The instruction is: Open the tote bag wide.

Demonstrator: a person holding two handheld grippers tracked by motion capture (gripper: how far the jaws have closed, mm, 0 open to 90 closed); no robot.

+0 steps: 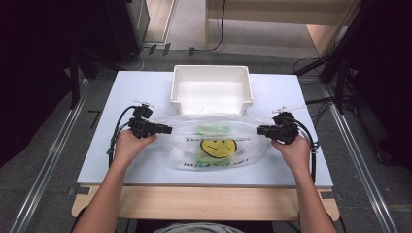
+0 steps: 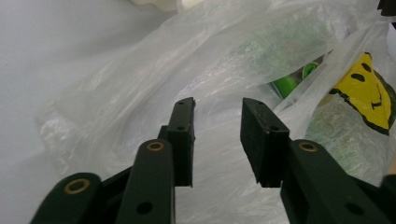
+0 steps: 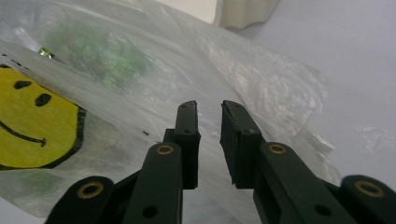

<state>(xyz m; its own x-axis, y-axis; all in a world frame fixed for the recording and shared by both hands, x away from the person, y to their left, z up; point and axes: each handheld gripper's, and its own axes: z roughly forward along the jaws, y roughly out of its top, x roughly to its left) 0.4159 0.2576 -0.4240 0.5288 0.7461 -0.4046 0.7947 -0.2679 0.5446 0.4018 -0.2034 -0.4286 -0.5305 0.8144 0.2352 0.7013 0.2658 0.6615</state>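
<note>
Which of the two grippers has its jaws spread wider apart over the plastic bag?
The left gripper: its jaws stand clearly farther apart above the plastic bag than those of the right gripper, which leave a narrow gap. Neither pinches the film.

High view: fixed overhead, facing forward and down on white rectangular table [image 1: 136,92]; left gripper view and right gripper view: jaw-mounted, close range, facing inward from opposite ends; all share clear plastic bag with yellow smiley print [image 1: 214,145] [image 2: 224,60] [image 3: 154,79].
</note>
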